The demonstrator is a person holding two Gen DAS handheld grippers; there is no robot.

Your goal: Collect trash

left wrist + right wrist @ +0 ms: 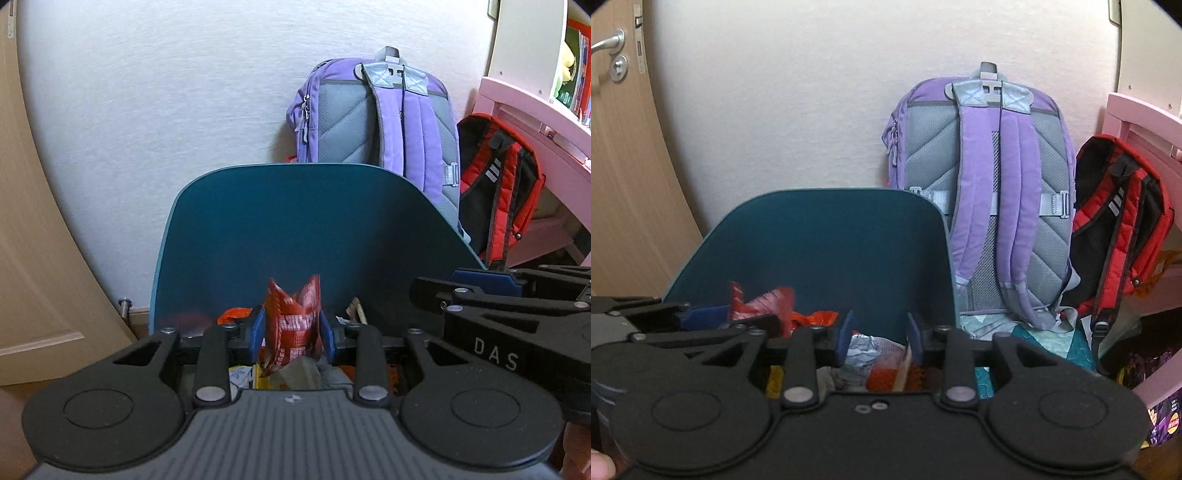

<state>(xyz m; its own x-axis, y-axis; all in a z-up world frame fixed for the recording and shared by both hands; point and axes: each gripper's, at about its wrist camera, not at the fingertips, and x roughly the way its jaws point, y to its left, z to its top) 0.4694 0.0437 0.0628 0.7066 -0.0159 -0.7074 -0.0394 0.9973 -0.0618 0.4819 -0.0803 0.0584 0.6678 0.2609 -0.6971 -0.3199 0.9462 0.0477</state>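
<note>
A teal bin (295,229) with a raised lid holds several wrappers; it also shows in the right wrist view (820,240). My left gripper (293,332) is shut on a red snack wrapper (291,325) and holds it over the bin's opening. The same wrapper shows in the right wrist view (757,302), pinched in the left gripper. My right gripper (877,334) is open and empty over the trash in the bin (871,362). Its body shows at the right of the left wrist view (517,317).
A purple backpack (373,118) leans on the white wall behind the bin, with a red and black backpack (498,192) beside it. Pink furniture (535,110) stands at the right. A wooden door (624,166) is at the left.
</note>
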